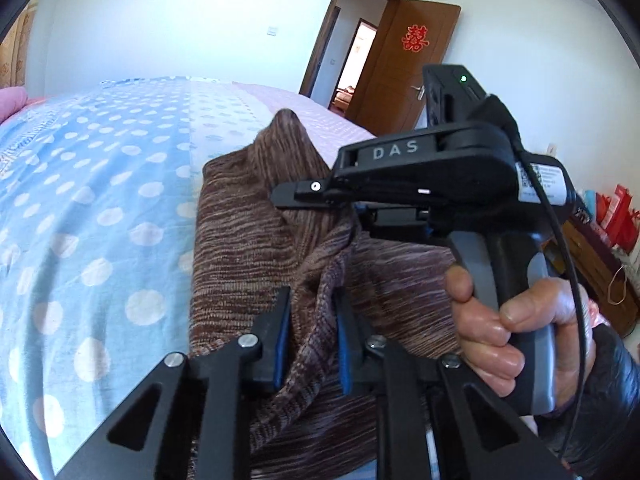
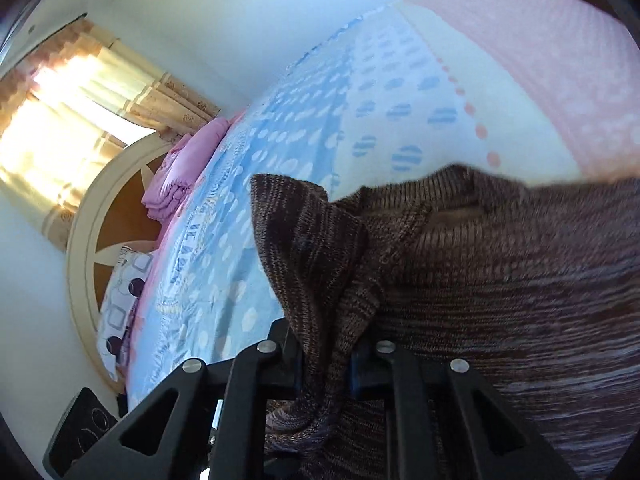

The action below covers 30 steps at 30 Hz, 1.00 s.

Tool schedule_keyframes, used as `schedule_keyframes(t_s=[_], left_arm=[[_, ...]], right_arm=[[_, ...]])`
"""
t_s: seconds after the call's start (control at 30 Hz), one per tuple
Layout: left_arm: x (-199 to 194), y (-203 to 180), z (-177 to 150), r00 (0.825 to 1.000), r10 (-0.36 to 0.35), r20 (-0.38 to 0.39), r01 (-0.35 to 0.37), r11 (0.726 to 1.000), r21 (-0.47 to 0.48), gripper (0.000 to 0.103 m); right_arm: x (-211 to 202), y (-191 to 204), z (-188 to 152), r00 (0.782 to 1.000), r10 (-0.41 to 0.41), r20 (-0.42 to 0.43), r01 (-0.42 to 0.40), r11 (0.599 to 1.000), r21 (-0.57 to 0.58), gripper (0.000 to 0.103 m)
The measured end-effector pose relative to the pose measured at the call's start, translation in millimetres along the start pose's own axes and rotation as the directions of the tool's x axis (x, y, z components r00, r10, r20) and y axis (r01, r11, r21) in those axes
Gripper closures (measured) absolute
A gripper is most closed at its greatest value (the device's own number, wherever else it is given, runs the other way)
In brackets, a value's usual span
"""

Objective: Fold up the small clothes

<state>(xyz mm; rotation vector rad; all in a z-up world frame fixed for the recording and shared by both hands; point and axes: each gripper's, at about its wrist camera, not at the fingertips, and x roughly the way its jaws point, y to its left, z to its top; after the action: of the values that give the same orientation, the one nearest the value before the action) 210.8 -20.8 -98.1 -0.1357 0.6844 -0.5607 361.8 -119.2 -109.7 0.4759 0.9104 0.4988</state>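
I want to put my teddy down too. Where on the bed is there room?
The blue dotted bedspread lies bare between the brown sweater and the pink folded quilt. It's crowded where the left claw and right claw pinch the sweater.

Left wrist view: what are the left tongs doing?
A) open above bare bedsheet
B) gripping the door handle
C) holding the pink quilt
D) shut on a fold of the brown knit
D: the left tongs pinch a raised fold of the brown knit garment, which fills the gap between the blue pads.
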Motion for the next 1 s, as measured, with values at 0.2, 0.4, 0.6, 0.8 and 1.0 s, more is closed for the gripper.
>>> schedule_keyframes(t_s=[0.2,0.4,0.6,0.8,1.0], left_arm=[[0,-29,11,0.999,-0.046,0.007,0.045,0.998,0.032,0.083],[31,-68,18,0.995,-0.096,-0.024,0.098,0.993,0.069,0.083],[77,-102,17,0.99,-0.113,-0.08,0.12,0.989,0.086,0.083],[103,-125,7,0.986,-0.097,-0.136,0.115,0.984,0.137,0.082],[97,-133,3,0.986,-0.111,-0.125,0.133,0.973,0.188,0.068]], right_arm=[[-43,-7,12,0.998,-0.051,0.033,0.054,0.996,-0.072,0.087],[-79,-37,18,0.989,-0.138,0.046,0.142,0.984,-0.107,0.087],[-102,-82,14,0.976,-0.21,0.054,0.215,0.971,-0.103,0.087],[-105,-134,-3,0.972,-0.228,0.064,0.23,0.972,-0.04,0.087],[-111,-166,2,0.995,-0.019,0.097,0.004,0.99,0.143,0.068]])
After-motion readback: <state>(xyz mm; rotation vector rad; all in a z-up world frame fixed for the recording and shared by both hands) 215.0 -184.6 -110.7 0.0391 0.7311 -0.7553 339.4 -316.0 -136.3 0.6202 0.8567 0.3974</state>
